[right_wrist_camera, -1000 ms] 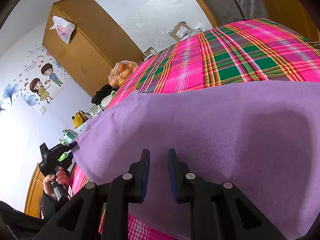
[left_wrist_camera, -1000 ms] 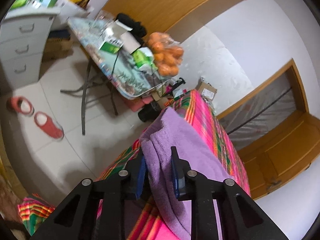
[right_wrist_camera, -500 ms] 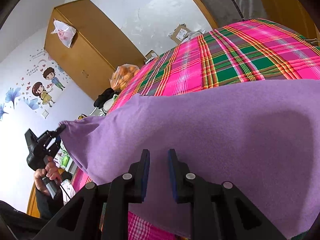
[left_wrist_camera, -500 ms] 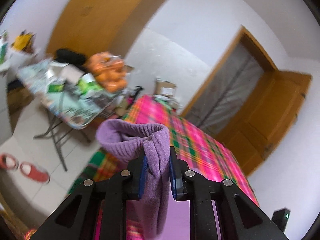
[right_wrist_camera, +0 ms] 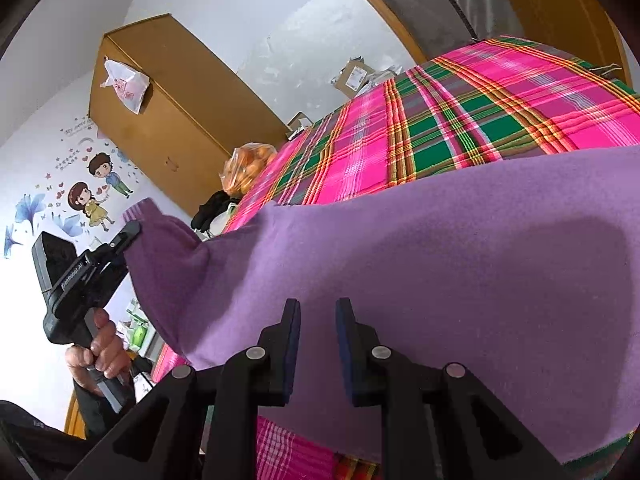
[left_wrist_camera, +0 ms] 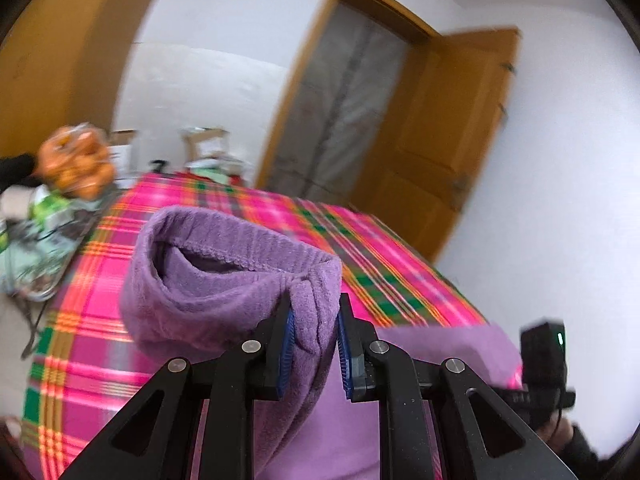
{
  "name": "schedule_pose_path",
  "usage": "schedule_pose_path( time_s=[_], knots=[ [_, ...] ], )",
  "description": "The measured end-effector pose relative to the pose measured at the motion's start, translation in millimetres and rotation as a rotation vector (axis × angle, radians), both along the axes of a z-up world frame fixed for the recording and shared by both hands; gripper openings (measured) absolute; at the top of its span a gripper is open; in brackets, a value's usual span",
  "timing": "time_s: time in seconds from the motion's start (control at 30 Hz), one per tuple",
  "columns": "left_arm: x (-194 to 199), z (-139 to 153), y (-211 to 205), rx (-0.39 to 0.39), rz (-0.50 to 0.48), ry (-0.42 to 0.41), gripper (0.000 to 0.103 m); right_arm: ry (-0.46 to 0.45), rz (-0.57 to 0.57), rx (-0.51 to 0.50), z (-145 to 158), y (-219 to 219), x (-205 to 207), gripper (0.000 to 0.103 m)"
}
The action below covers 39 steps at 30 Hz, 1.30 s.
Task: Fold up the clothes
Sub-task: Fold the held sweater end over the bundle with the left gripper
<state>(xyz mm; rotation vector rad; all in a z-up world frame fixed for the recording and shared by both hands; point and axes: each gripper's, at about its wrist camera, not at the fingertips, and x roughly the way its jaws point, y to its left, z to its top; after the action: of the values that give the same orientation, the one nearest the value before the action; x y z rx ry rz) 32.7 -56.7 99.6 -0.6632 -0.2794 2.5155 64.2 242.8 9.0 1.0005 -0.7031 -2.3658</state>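
A purple fleece garment (left_wrist_camera: 224, 280) lies on the pink plaid bed cover (left_wrist_camera: 92, 320). My left gripper (left_wrist_camera: 314, 308) is shut on its ribbed cuff, and the sleeve curls up and hangs above the bed. The right wrist view shows the garment's body (right_wrist_camera: 460, 260) spread flat across the bed cover (right_wrist_camera: 460, 120). My right gripper (right_wrist_camera: 316, 308) sits low at its near edge, jaws narrow with purple cloth filling the gap. At the left of that view a hand holds the left gripper (right_wrist_camera: 134, 232) with the sleeve raised.
A bag of oranges (left_wrist_camera: 76, 164) sits on a cluttered side table (left_wrist_camera: 32, 236) left of the bed. A wooden wardrobe (right_wrist_camera: 172, 120) stands behind, and cardboard boxes (right_wrist_camera: 354, 76) lie by the wall. An open wooden door (left_wrist_camera: 440, 140) is beyond the bed's far side.
My left gripper has lifted the sleeve off the bed's left edge and swung it up and right, over the bed. The right gripper has stayed in place on the garment.
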Motion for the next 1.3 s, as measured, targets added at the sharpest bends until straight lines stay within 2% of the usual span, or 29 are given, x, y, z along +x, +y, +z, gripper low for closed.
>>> schedule_pose_path(
  time_s=[0.23, 0.37, 0.43, 0.53, 0.63, 0.7, 0.8, 0.9, 0.97, 1.03, 1.3],
  knots=[
    [3.1, -35.5, 61.0, -0.144, -0.278, -0.064, 0.019, -0.005, -0.004, -0.010, -2.2, 3.3, -1.7, 0.020],
    [6.4, -61.4, 79.9, -0.230, -0.354, -0.143, 0.020, -0.010, -0.004, -0.014, -2.5, 3.1, -3.6, 0.020],
    [11.8, -62.3, 78.2, -0.221, -0.367, -0.152, 0.024, -0.014, -0.005, -0.016, -2.7, 2.6, -4.8, 0.020],
    [22.0, -51.5, 66.6, -0.160, -0.387, -0.123, 0.028, -0.013, -0.002, -0.018, -2.7, 1.2, -5.1, 0.029],
    [35.1, -33.5, 48.2, -0.077, -0.377, -0.058, 0.030, -0.012, 0.002, -0.021, -2.8, -0.2, -5.2, 0.032],
    [35.0, -25.1, 35.6, -0.031, -0.326, -0.033, 0.030, -0.011, 0.004, -0.022, -2.8, -1.2, -5.4, 0.032],
    [12.8, -32.0, 25.5, -0.063, -0.165, -0.096, 0.030, -0.010, 0.008, -0.025, -2.8, -2.7, -5.5, 0.032],
    [-14.8, -48.1, 28.4, -0.111, -0.077, -0.195, 0.030, -0.009, 0.011, -0.027, -2.9, -4.1, -5.7, 0.032],
    [-27.4, -55.8, 34.1, -0.108, -0.071, -0.243, 0.030, -0.008, 0.014, -0.029, -2.9, -5.1, -5.8, 0.032],
    [-33.1, -58.6, 45.5, -0.114, -0.084, -0.253, 0.030, -0.007, 0.016, -0.030, -2.9, -6.0, -5.9, 0.032],
    [-14.1, -62.9, 20.4, -0.078, -0.051, -0.259, 0.030, -0.014, 0.020, -0.023, -1.9, -7.0, -8.9, 0.032]
  ],
)
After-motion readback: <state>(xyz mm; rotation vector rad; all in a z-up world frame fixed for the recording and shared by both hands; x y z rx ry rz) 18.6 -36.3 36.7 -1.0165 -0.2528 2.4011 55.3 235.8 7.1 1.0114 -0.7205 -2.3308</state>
